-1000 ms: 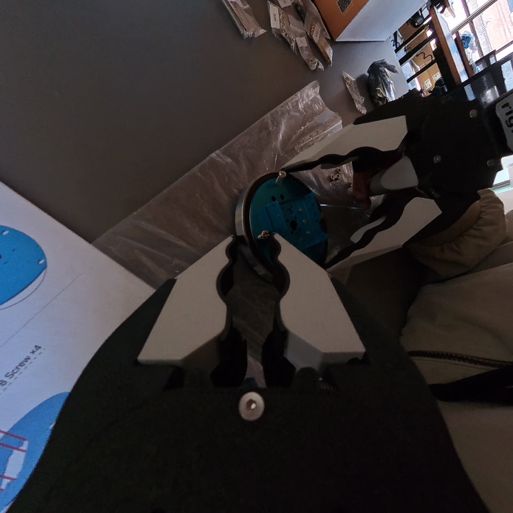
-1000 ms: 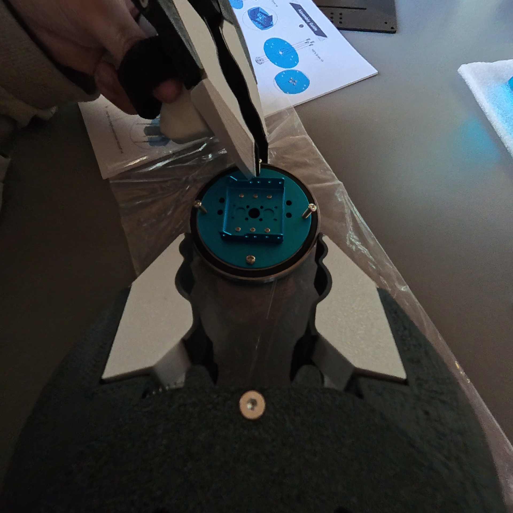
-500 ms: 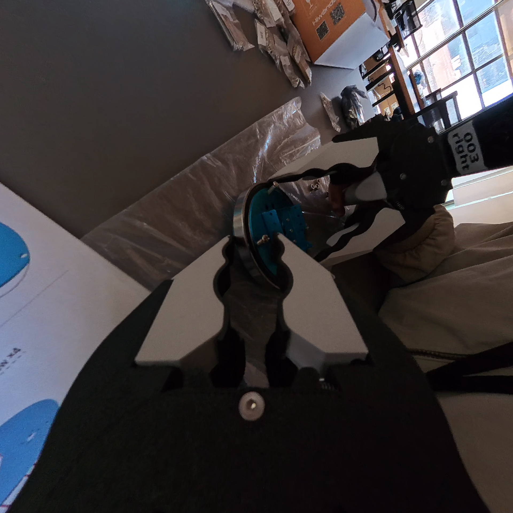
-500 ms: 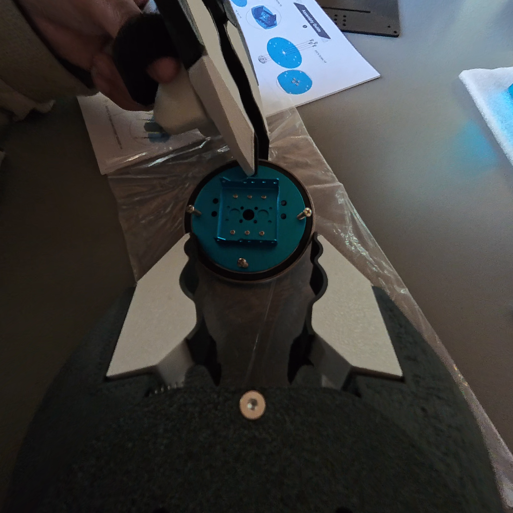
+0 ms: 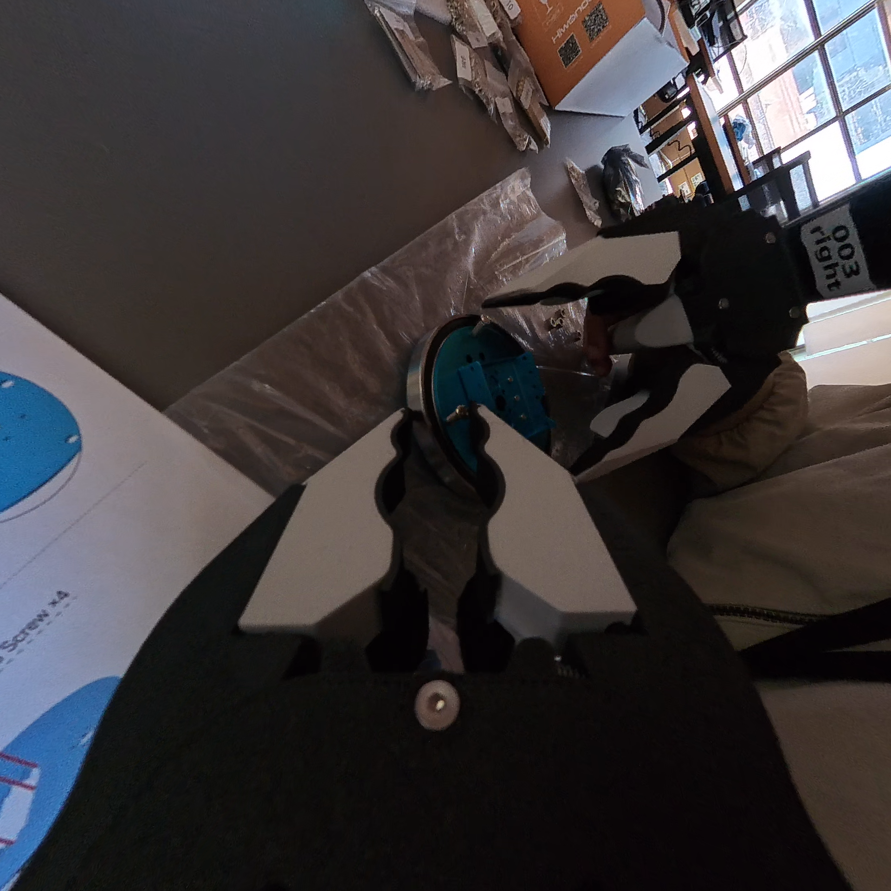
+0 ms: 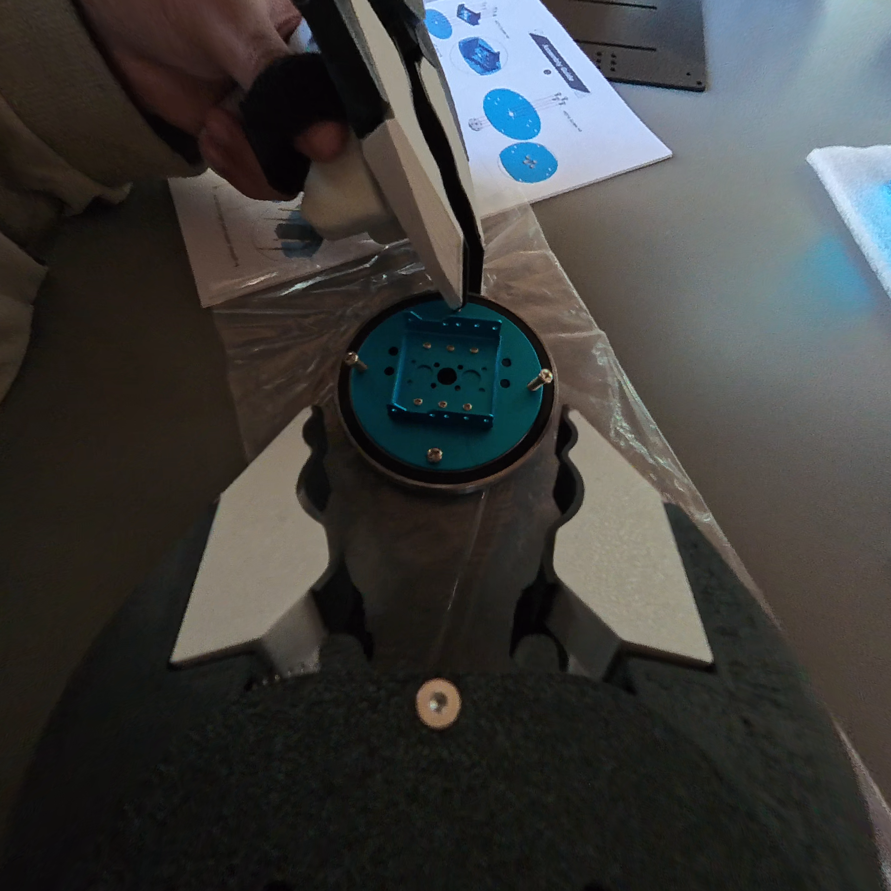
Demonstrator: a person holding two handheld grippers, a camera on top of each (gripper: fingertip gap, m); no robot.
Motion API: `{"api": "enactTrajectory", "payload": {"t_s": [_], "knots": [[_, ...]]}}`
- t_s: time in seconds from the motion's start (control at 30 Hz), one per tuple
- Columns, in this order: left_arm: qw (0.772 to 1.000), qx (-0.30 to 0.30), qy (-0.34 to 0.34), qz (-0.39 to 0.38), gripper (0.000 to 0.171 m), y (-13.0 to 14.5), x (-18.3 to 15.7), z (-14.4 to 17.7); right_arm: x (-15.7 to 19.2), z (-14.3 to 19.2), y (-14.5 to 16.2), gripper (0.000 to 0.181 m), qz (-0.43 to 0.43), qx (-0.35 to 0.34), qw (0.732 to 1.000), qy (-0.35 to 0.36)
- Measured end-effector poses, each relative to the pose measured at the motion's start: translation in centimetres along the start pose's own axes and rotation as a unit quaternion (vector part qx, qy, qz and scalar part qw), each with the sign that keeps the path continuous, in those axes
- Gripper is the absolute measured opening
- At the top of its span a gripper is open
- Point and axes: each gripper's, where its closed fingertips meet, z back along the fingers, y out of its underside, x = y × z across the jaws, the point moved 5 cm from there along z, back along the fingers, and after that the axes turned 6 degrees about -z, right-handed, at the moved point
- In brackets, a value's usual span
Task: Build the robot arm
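A teal round disc (image 6: pixel 511 434) in a metal ring carries a square blue bracket (image 6: pixel 446 373) and three upright screws (image 6: pixel 539 380). My left gripper (image 5: pixel 443 419) is shut on the disc's rim (image 5: pixel 448 381). In the right wrist view it comes down from above (image 6: pixel 465 294) onto the far rim. My right gripper (image 6: pixel 439 414) is open, with its fingertips on either side of the disc's near rim. I cannot tell whether they touch it. In the left wrist view it (image 5: pixel 530 385) straddles the disc from the right.
A clear plastic bag (image 6: pixel 554 289) with loose screws (image 5: pixel 559 323) lies under the disc. Instruction sheets (image 6: pixel 554 120) lie behind it. White foam (image 6: pixel 858 193) and a black plate (image 6: pixel 641 48) are far right. An orange box (image 5: pixel 569 43) and small parts bags (image 5: pixel 487 62) are far off. A person's hand (image 6: pixel 193 87) holds the left gripper. My hands' fingertips stand some 6 centimetres from each other. The black plate (image 6: pixel 641 48) is about 25 centimetres from my left fingertips.
The left gripper has swung about the disc's rim, keeping its hold. The disc has turned slightly. The right gripper stays open around it.
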Motion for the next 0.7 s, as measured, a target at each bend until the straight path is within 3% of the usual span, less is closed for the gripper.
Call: {"api": "enactTrajectory", "payload": {"t_s": [0.2,0.33,0.7], "knots": [[1.0,0.001,-0.002,0.001,0.023,0.1,0.0,0.0,0.3,-1.0,0.6,0.106,-0.011,0.052,0.999,0.004],[1.0,-0.002,0.004,0.007,0.024,0.3,-0.1,-0.1,-0.1,-1.2,0.8,0.094,-0.004,0.068,0.998,0.016],[1.0,-0.004,-0.017,-0.011,0.031,1.3,-0.9,0.4,-0.2,-1.2,0.6,0.092,-0.015,0.066,0.998,0.009]]}}
